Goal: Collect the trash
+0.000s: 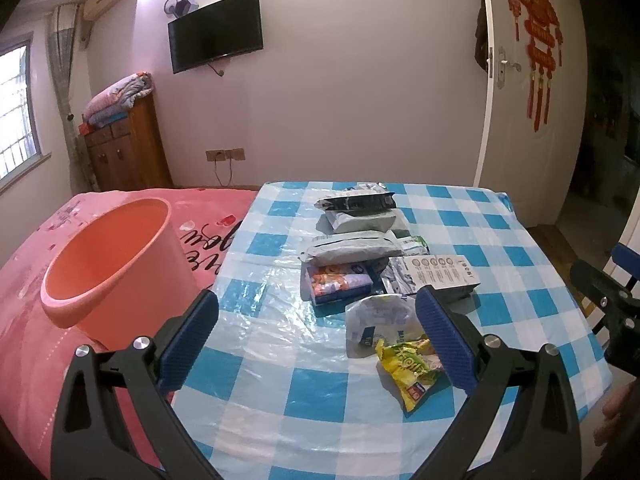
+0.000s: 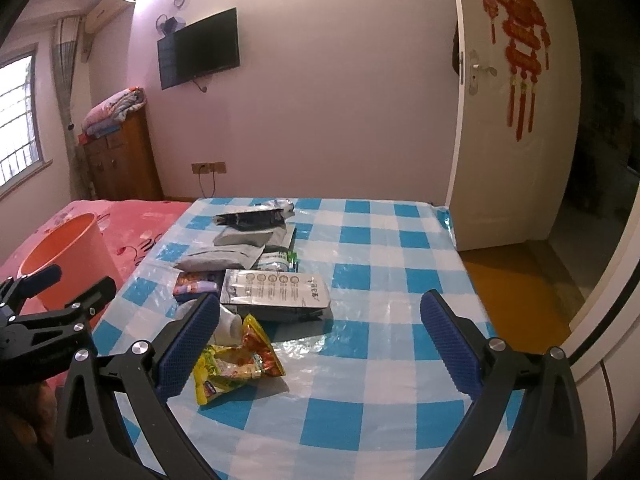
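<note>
— Where's the trash sitting?

— All on the table (image 1: 500, 240), the one with the blue-and-white checked plastic cover. A row of packets runs from the far edge toward the near edge: a black pouch (image 1: 356, 201) farthest back, grey pouches next, a white printed sachet (image 2: 276, 290), and closest to us a crumpled yellow snack wrapper (image 2: 236, 364) with a clear crinkled bag (image 1: 380, 318) just behind it.

— And the bin?

— The orange bucket (image 1: 116, 256) stands on the pink bedspread (image 1: 32, 340), just past the table's left edge.

— The grippers?

— Both empty, both spread wide. The left gripper (image 1: 318, 310) hovers over the near part of the table, and the right gripper (image 2: 320, 316) hangs beside it, toward the right edge.

— Which one is better placed for the yellow wrapper?

— Close call. In the left wrist view the wrapper lies right up against the inner face of that gripper's right finger (image 1: 444, 340). In the right wrist view it sits just inside the left finger (image 2: 188, 344). So it's between the two tools, low and slightly ahead of both. Its long axis runs diagonally, from the near-left toward the far-right.

— So?

— I'd guess the left, since the bucket is on its side. It would need to shift right to centre the wrapper, then close across the short width.
</note>
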### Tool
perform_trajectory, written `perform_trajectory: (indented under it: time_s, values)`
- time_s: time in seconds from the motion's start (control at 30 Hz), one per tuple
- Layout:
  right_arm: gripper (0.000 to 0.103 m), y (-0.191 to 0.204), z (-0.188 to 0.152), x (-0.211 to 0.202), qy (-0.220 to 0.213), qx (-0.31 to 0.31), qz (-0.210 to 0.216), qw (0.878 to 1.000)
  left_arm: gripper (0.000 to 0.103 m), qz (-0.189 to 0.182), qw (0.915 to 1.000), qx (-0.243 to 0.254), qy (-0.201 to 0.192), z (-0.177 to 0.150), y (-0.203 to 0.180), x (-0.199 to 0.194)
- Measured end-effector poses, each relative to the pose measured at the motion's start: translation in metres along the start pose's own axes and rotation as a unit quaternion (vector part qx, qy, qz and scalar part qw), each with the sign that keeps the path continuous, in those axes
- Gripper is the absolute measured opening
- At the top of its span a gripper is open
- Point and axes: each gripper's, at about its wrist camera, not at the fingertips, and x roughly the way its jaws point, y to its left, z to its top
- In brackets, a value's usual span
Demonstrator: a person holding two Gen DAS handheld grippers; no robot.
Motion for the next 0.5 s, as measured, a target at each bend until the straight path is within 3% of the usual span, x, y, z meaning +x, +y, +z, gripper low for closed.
perform_trajectory:
  time_s: [0.5]
  values:
    - [0.099,-0.0092,-0.0013,-0.0061,0.001,0.023,0.003,1.0,0.099,0.001,1.0,0.001,0.001,-0.0012,0.0004,-0.0064]
